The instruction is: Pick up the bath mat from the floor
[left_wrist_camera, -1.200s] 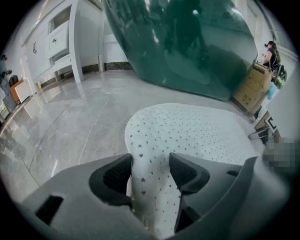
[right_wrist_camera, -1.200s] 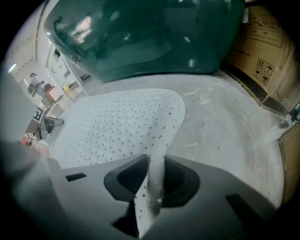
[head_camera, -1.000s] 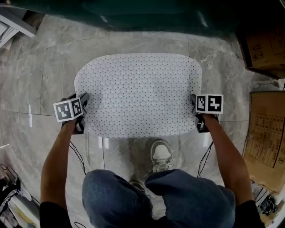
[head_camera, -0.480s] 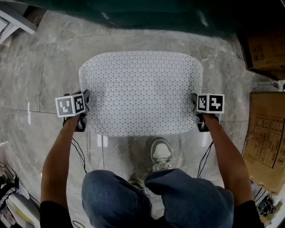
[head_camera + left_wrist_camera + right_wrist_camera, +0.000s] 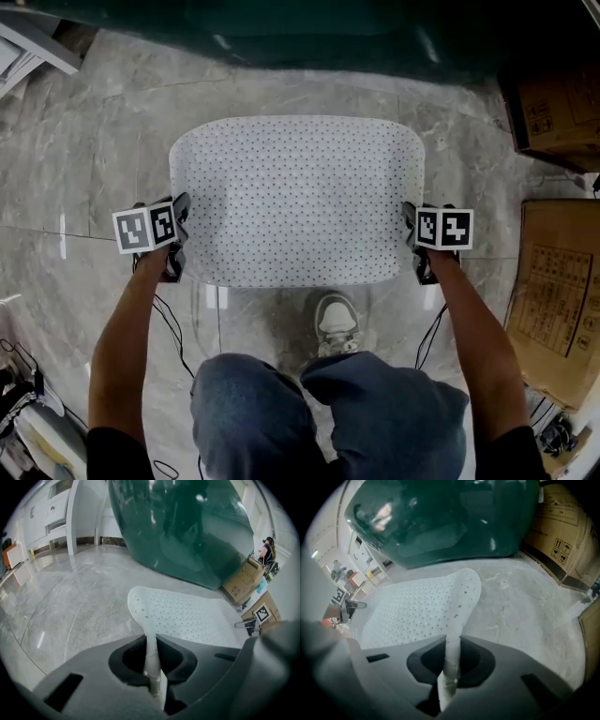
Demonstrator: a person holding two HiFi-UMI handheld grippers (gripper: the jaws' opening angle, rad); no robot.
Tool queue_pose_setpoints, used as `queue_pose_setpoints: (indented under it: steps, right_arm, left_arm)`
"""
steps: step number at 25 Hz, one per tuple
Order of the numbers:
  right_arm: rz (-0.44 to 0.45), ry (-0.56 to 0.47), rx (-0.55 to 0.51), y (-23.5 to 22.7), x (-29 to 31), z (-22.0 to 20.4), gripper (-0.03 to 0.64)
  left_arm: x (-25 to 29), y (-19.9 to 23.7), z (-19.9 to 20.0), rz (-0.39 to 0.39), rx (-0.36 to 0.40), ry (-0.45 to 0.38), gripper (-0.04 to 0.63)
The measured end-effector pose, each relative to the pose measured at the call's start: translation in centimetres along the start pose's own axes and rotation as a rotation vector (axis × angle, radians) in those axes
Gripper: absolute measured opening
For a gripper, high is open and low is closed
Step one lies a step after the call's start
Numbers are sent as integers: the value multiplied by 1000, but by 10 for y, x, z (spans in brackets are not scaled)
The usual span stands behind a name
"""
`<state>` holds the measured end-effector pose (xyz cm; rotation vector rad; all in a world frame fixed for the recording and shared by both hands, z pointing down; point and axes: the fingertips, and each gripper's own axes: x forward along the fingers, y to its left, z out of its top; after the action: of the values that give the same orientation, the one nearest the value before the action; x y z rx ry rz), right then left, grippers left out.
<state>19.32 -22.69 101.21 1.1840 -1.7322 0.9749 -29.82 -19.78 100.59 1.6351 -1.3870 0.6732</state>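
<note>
Task's thing: the white bath mat, dotted with many small holes, lies spread on the glossy grey marble floor, between the person's shoe and a big dark green tub-like body.
Left tool: the left tool has just been closing its jaws, and now it is clenched on the left edge of the mat. The thin white rim stands pinched between the pads.
Right tool: the right tool is clamped on the opposite, right edge in the same way, with the rim squeezed flat between its jaws.
Position of mat: the two held edges bend upward into the jaws. The far end near the tub seems to rest on the floor.
How it will handle: we judge it light, thin and soft like rubber. It will sag in the middle when we raise it. The underside may cling a little to the polished floor, so we think a slow peel is better than a jerk.
Where to hold: the two side edges, one for each tool, as now. The grip is narrow, so the rim could slip out.
Nearby: cardboard boxes stand at the right, well apart from the mat.
</note>
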Motion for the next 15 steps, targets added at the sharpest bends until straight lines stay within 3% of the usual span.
queue_pose_setpoints:
  steps: [15]
  right_arm:
    - [114,-46,51,46,-110,51,25]
  left_arm:
    - [-101,-69,55,-47,-17,1,29]
